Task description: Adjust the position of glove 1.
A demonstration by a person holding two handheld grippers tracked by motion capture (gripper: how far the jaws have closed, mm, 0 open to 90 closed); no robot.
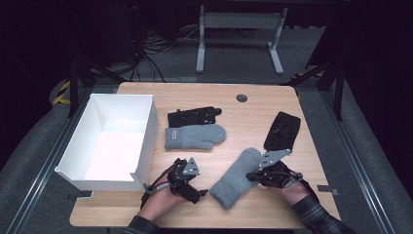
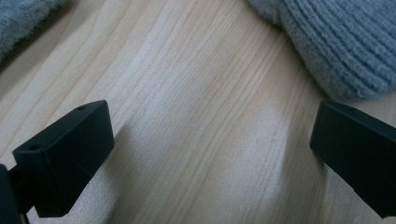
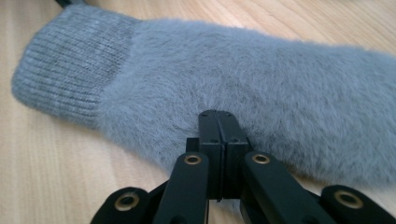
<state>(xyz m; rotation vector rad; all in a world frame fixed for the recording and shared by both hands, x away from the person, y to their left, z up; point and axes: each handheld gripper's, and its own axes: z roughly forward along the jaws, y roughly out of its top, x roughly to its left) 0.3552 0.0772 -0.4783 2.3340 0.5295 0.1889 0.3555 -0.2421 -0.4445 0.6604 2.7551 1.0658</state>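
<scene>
A fluffy grey mitten (image 1: 236, 178) lies slantwise on the wooden table (image 1: 253, 119), cuff toward the front edge. My right gripper (image 1: 252, 175) is at its right side. In the right gripper view the jaws (image 3: 218, 116) are pressed flat together, tips against the mitten's fur (image 3: 261, 79); I see no fabric between them. My left gripper (image 1: 199, 192) rests low on the table just left of the mitten's cuff. Its jaws (image 2: 210, 154) stand wide open over bare wood, and the ribbed cuff (image 2: 336, 42) lies a little beyond the right jaw.
A second grey mitten (image 1: 195, 137) lies mid-table with a black glove (image 1: 194, 116) behind it. Another black glove (image 1: 282, 130) lies at the right. An open white box (image 1: 146, 141) stands at the left edge. A round cable hole (image 1: 241, 97) is at the back.
</scene>
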